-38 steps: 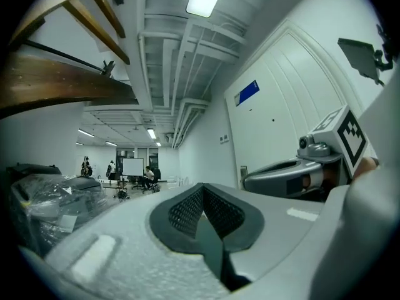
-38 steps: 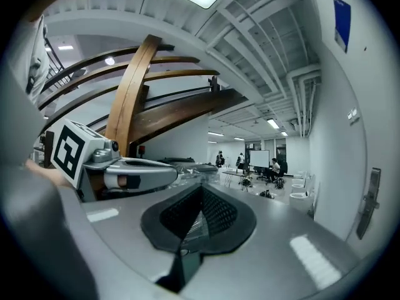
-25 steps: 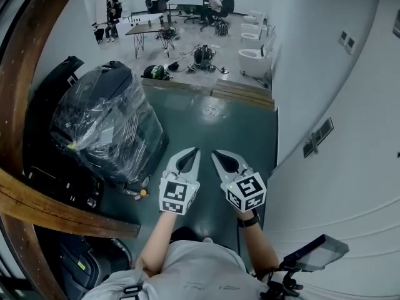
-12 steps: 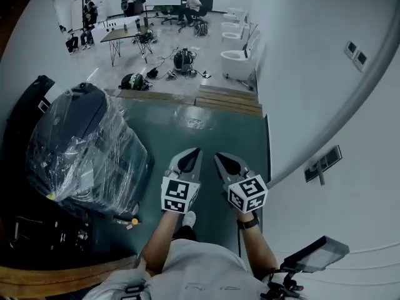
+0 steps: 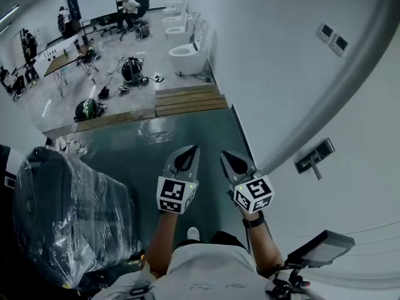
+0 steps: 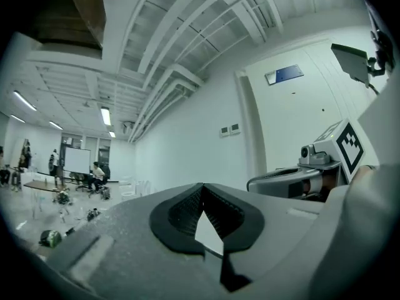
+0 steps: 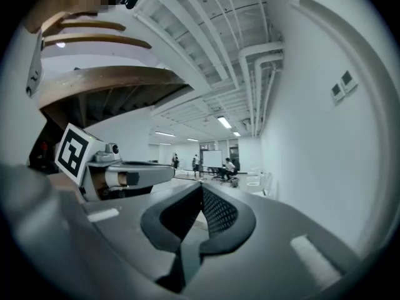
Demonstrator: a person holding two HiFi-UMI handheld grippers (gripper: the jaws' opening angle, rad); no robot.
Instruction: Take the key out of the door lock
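Turned rightward: left gripper point(image 5: 191, 151), right gripper point(image 5: 225, 157) forward (closed).

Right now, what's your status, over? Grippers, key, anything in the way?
Left gripper shut, empty. Right gripper shut, empty. No key or lock in view. Plastic-wrapped bundle at left, clear of both.
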